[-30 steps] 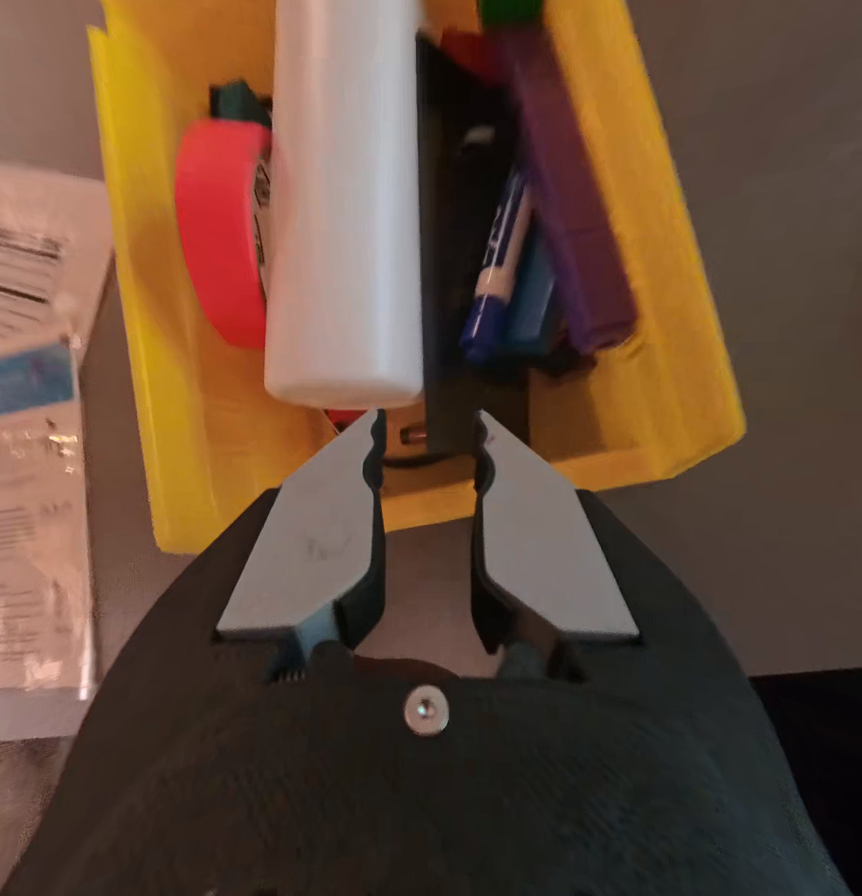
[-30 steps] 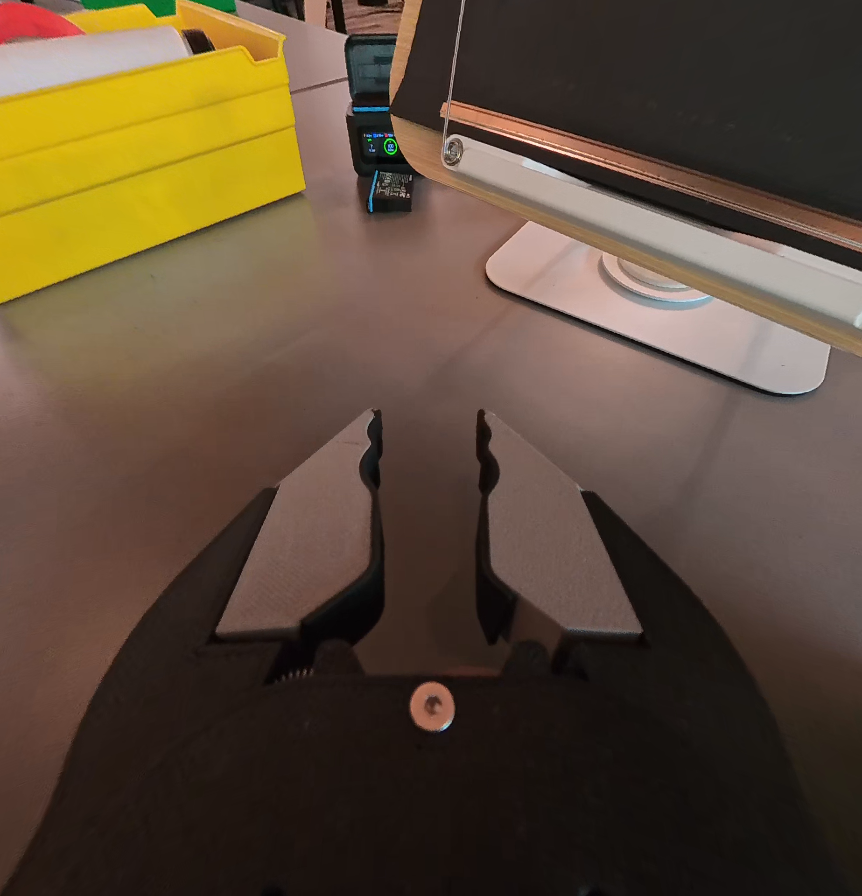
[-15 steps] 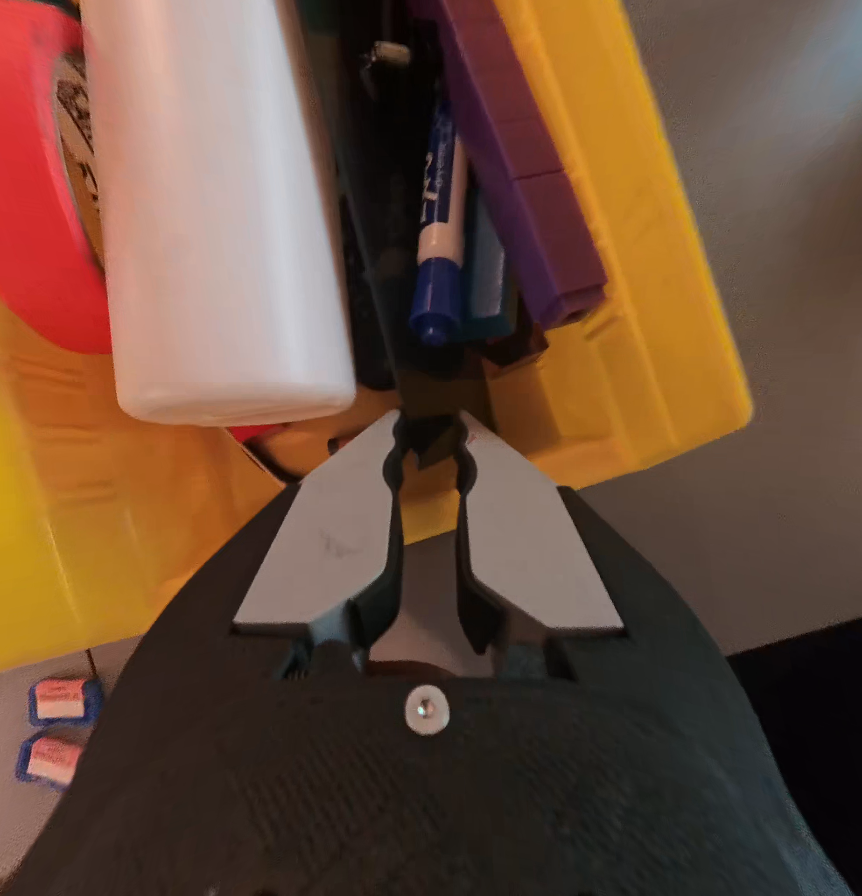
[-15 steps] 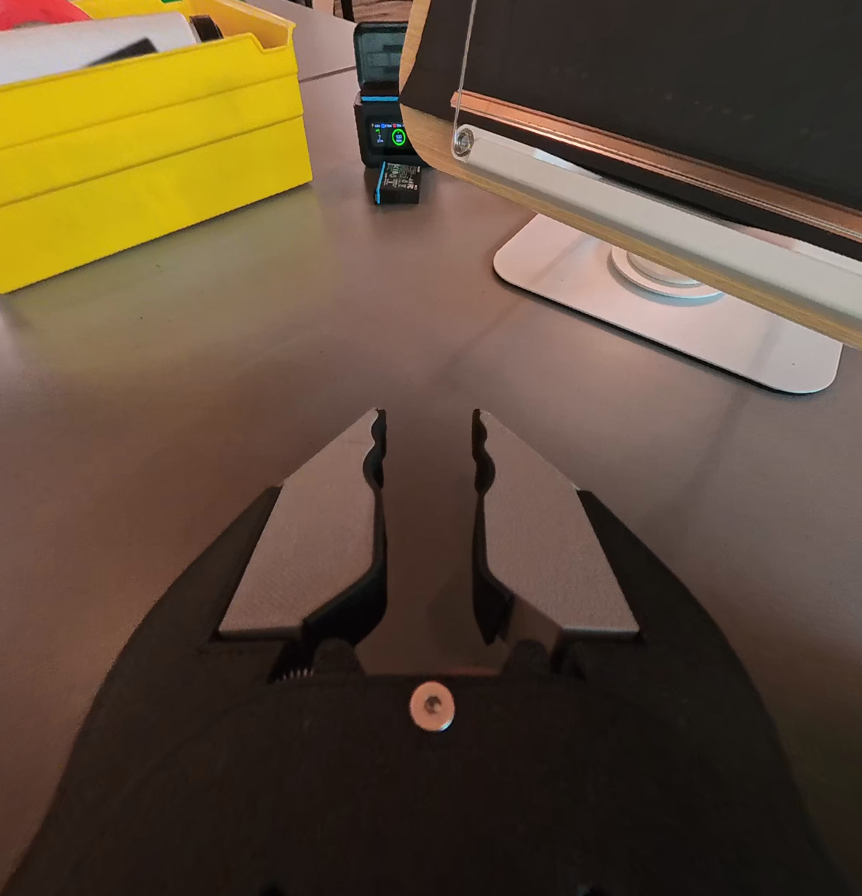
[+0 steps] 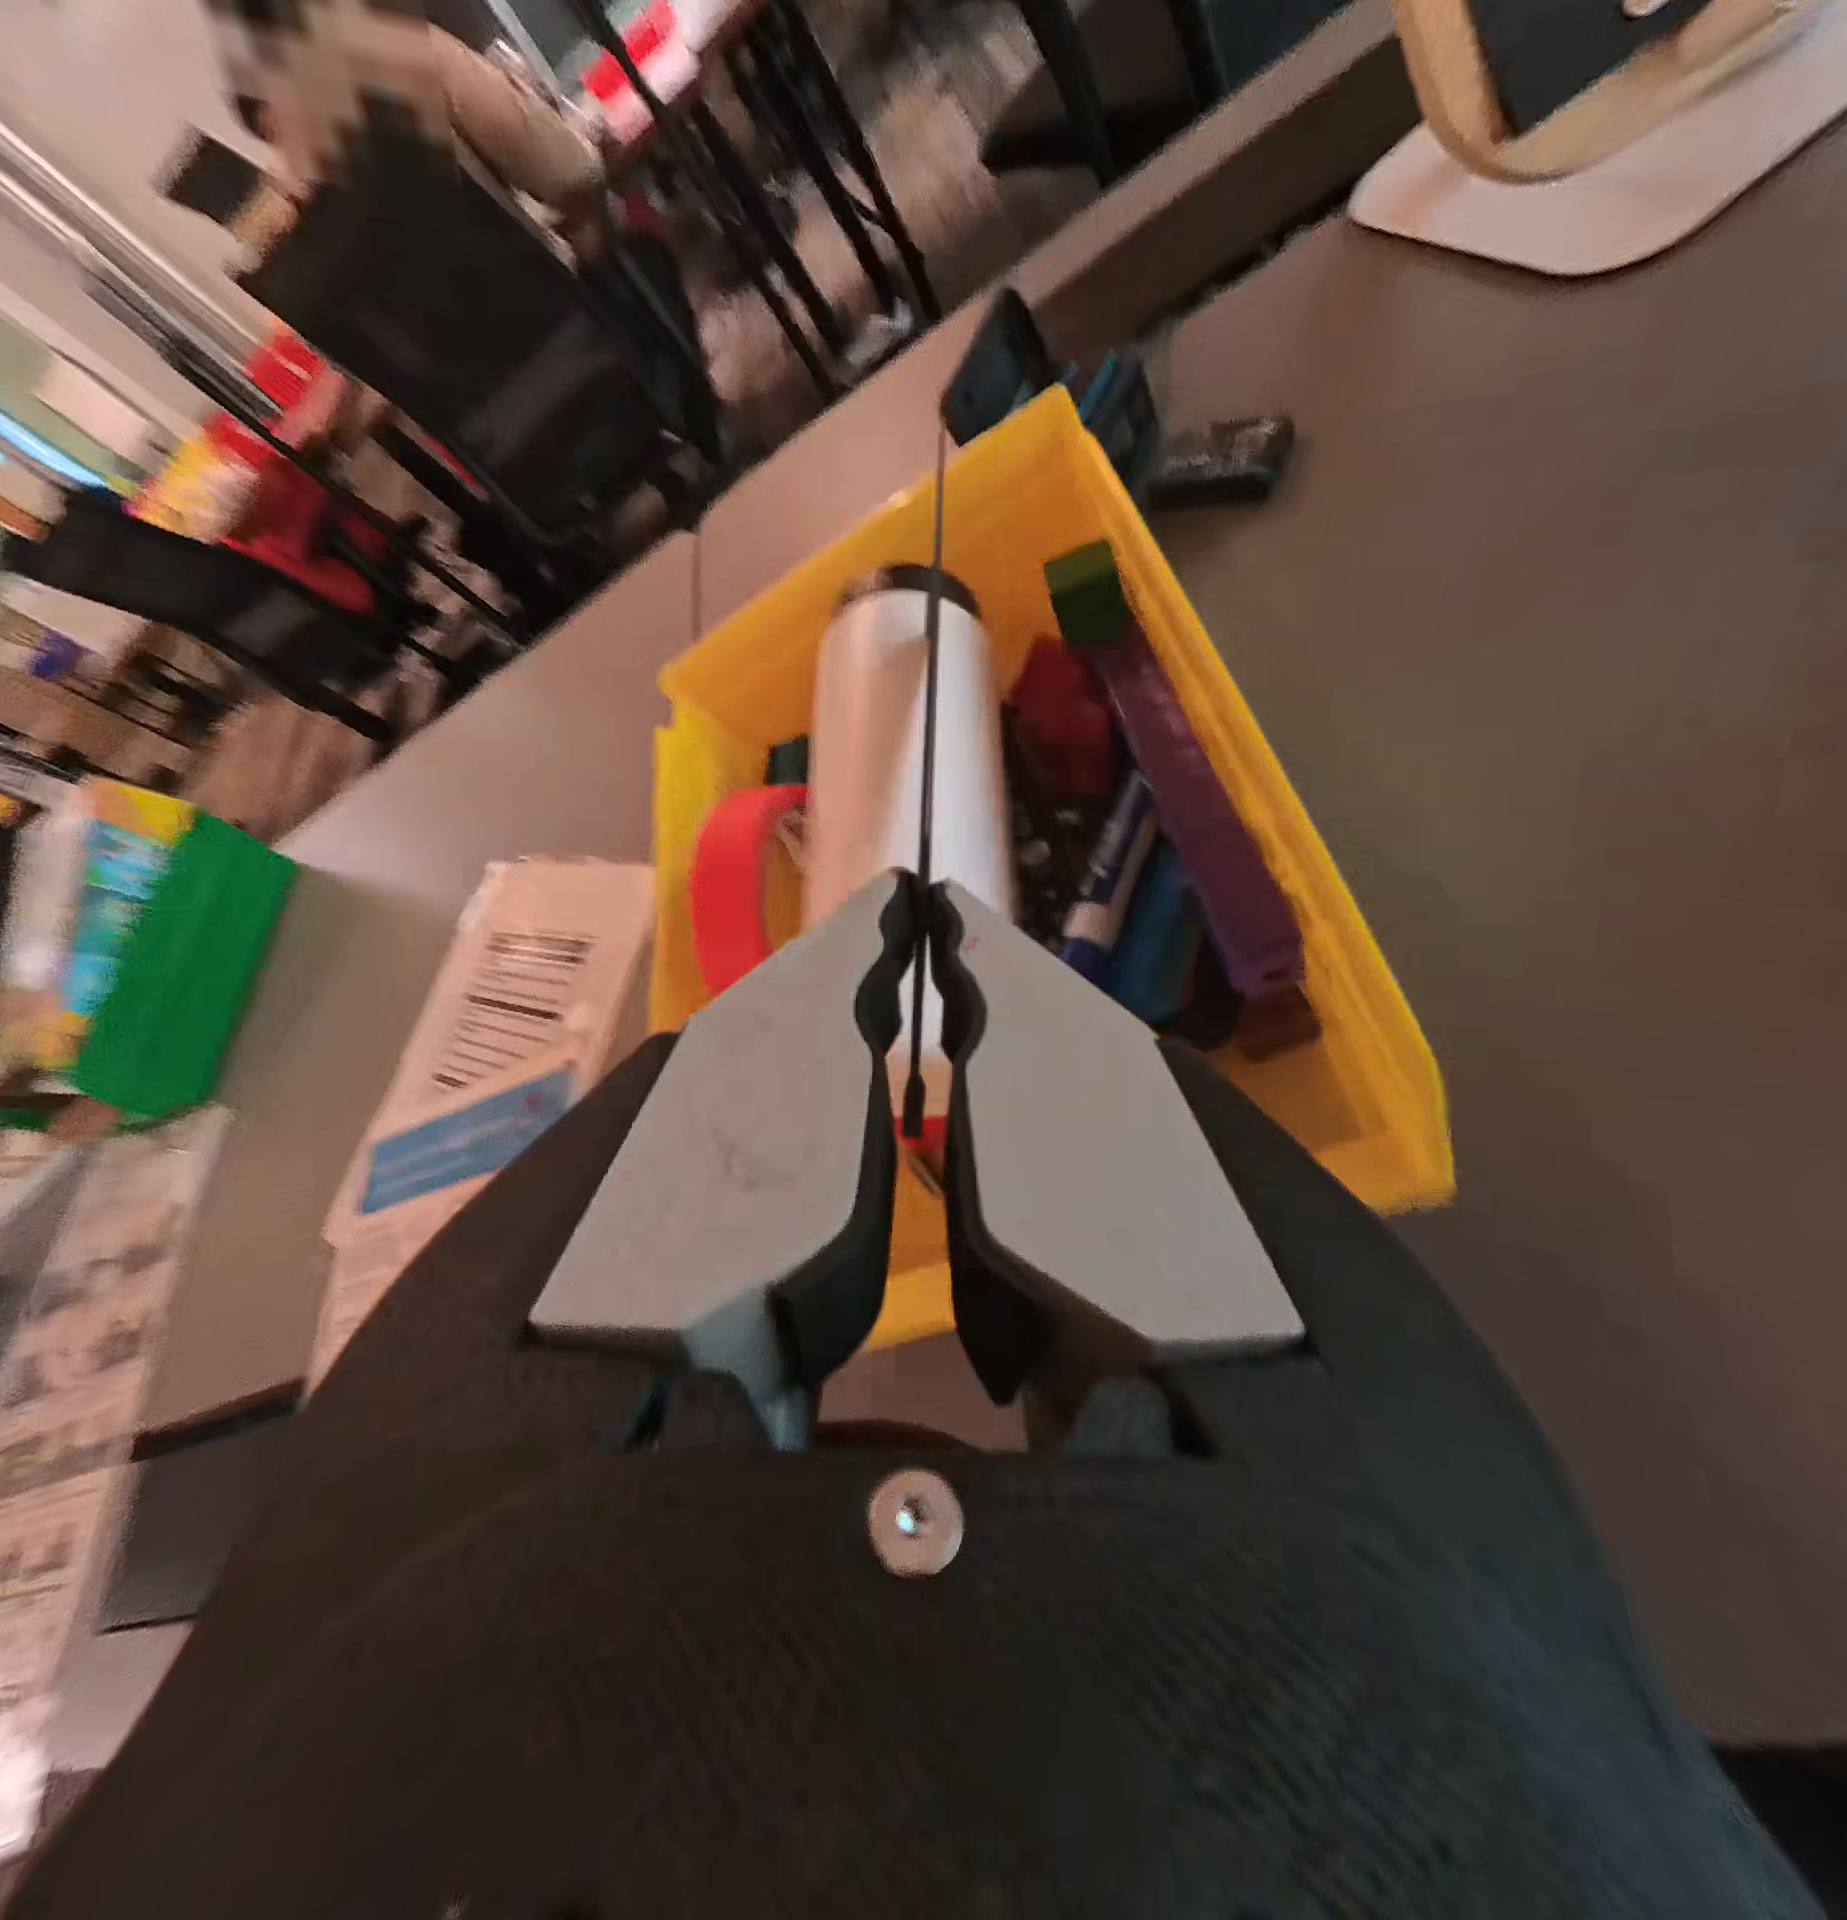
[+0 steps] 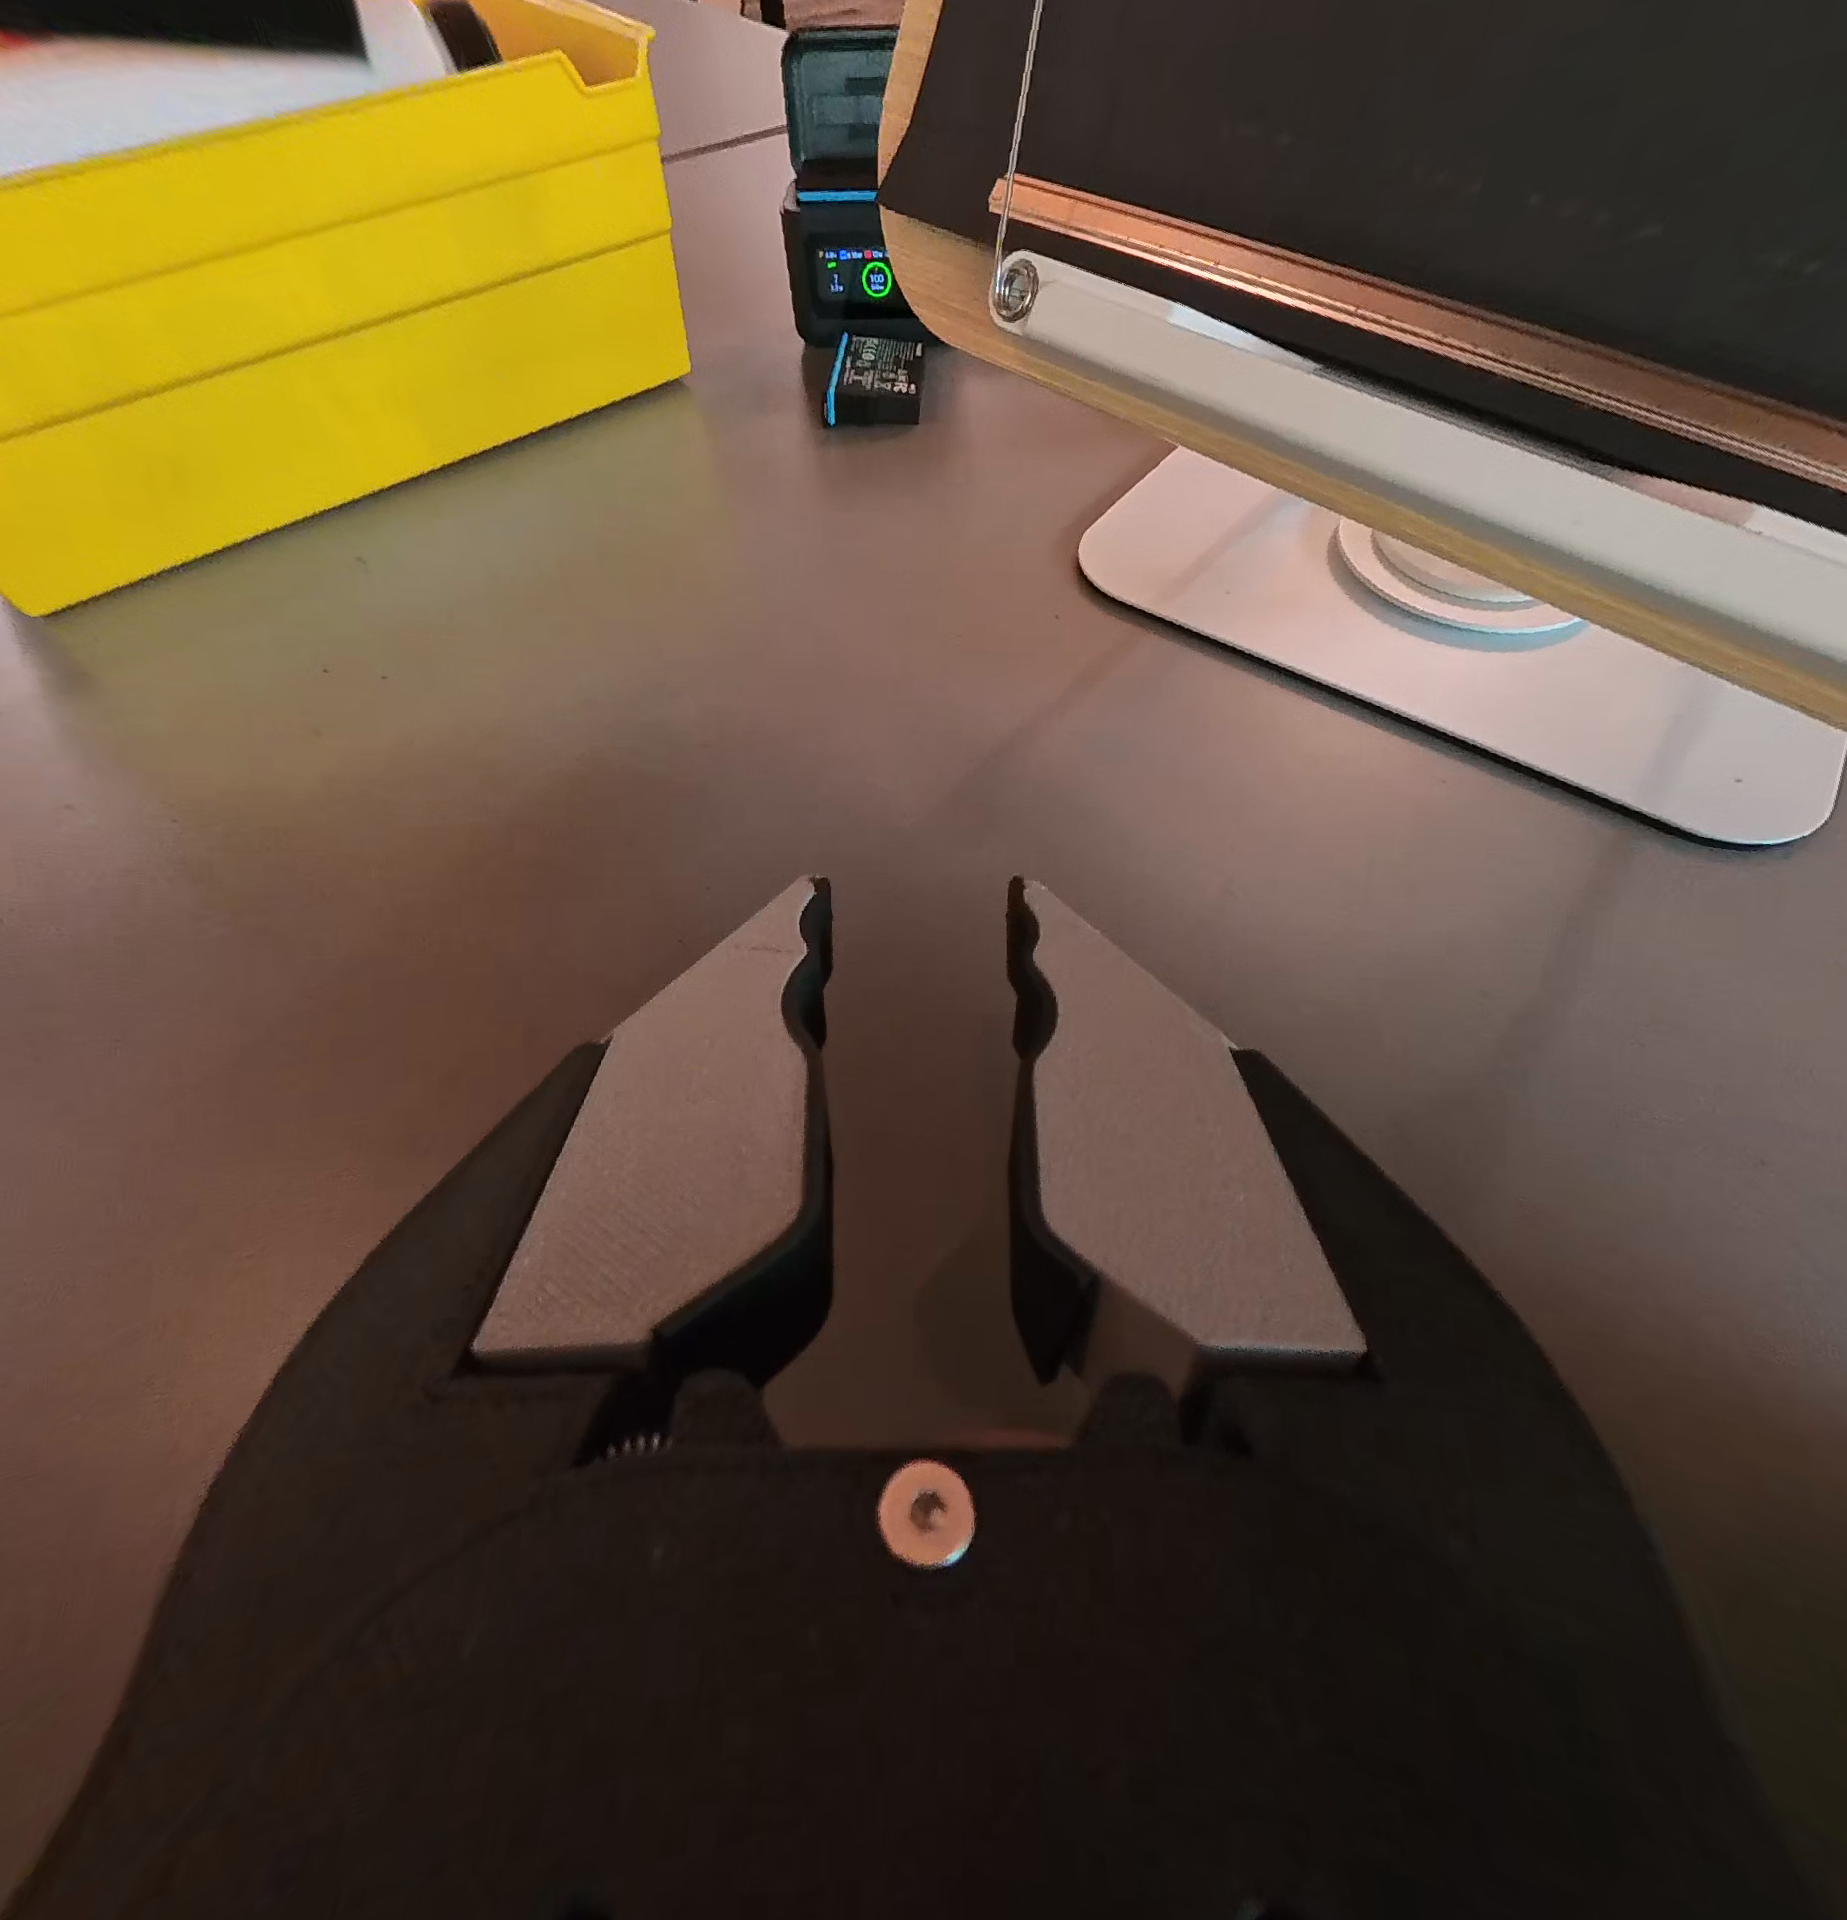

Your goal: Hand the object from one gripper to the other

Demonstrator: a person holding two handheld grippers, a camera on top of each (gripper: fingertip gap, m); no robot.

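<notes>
The left gripper (image 5: 921, 902) is clamped on a thin black flat object (image 5: 938, 582), seen edge-on and held above the yellow bin (image 5: 1345, 997) near the table's (image 5: 1573, 727) far edge. The right gripper (image 6: 917, 891) hangs released over bare brown tabletop, between bin and monitor stand (image 6: 1521, 717).

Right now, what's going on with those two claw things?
A person holds both. The left gripper is shut on a thin flat black object, seen edge-on above the yellow bin of odds and ends. The right gripper is open and empty over the table, so no handover yet.
</notes>
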